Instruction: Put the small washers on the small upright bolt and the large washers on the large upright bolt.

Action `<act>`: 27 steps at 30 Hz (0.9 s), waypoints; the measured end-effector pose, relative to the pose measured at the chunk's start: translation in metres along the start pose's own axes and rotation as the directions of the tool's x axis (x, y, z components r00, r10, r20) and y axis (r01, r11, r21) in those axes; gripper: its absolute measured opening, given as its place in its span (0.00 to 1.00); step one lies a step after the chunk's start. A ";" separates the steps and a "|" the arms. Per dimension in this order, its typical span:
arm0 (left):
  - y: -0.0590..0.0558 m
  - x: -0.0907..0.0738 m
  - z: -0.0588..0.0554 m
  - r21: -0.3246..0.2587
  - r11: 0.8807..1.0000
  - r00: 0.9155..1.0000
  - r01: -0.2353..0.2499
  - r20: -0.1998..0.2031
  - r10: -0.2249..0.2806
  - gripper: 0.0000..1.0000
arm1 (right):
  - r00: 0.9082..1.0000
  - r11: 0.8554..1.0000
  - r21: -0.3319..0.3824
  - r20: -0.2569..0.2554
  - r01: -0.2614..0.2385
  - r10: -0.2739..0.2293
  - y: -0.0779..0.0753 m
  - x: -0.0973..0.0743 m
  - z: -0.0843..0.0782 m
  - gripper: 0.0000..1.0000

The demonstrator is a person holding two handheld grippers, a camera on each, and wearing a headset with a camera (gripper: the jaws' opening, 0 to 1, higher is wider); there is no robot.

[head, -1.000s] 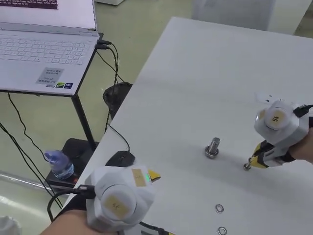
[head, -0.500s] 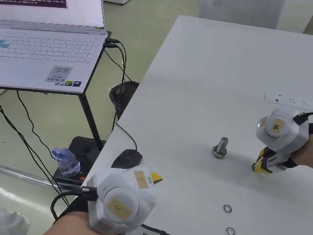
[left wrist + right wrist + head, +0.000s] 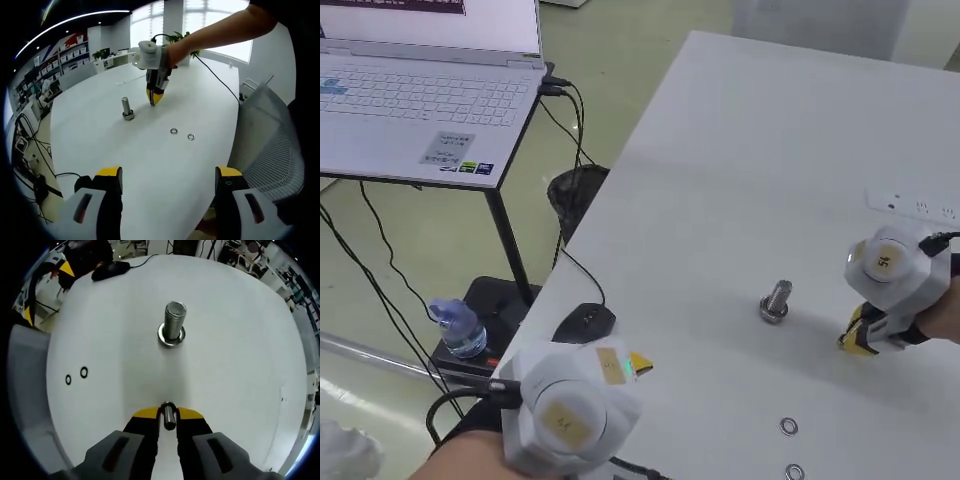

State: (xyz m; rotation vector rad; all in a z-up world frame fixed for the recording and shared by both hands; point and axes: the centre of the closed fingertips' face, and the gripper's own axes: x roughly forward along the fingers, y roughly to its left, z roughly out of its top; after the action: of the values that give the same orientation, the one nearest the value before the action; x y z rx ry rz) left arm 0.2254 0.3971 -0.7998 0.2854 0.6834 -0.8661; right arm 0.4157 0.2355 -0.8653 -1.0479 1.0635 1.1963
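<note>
The large bolt [image 3: 776, 300] stands upright on the white table [image 3: 740, 160], with a washer around its foot [image 3: 171, 336]. To its right, my right gripper [image 3: 860, 340] points down at the table, shut on the small bolt [image 3: 169, 417], which pokes up between the yellow tips. Two small washers [image 3: 788, 427] [image 3: 794, 471] lie flat nearer to me; they also appear as washers [image 3: 83, 372] [image 3: 68, 379] in the right gripper view. My left gripper [image 3: 168, 172] hangs open over the table's near edge, nothing in it. From there I see the bolt [image 3: 127, 108] and right gripper [image 3: 153, 97].
A laptop [image 3: 420, 90] sits on a stand left of the table. A computer mouse [image 3: 585, 322] lies at the table's left edge and a power strip [image 3: 915, 208] at the far right. A water bottle [image 3: 455, 325] and cables are on the floor. A mesh chair [image 3: 270, 125] stands beside the table.
The head view has drifted, so everything sits slightly further right. The small bolt that showed at the right gripper's tips a second ago is now covered by them in the head view.
</note>
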 end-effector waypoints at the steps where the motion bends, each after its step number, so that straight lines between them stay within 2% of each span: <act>1: 0.000 0.000 0.000 0.001 1.000 1.000 0.000 0.000 0.000 0.75 | 1.000 1.000 0.001 0.000 0.000 0.000 0.000 0.000 0.000 0.14; 9: 0.000 -0.002 0.000 0.002 1.000 1.000 -0.005 0.002 0.005 0.75 | 1.000 1.000 0.006 0.000 0.003 -0.003 -0.001 0.000 0.000 0.14; 17: 0.000 -0.004 0.000 0.003 1.000 1.000 -0.008 0.002 0.008 0.75 | 1.000 1.000 0.013 0.015 0.003 -0.003 -0.002 -0.004 0.001 0.19; 21: 0.000 -0.005 0.002 0.005 1.000 1.000 -0.011 0.005 0.011 0.75 | 1.000 1.000 0.006 0.020 0.008 -0.008 -0.002 -0.010 0.002 0.22; 27: 0.000 -0.006 0.005 0.015 1.000 1.000 -0.014 0.007 0.014 0.75 | 0.999 1.000 -0.020 0.046 0.010 -0.009 0.003 -0.020 0.012 0.23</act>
State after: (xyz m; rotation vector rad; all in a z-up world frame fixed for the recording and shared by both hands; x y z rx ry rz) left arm 0.2247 0.3985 -0.7920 0.3004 0.6674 -0.8589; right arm 0.4125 0.2437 -0.8440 -1.0348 1.0123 1.2201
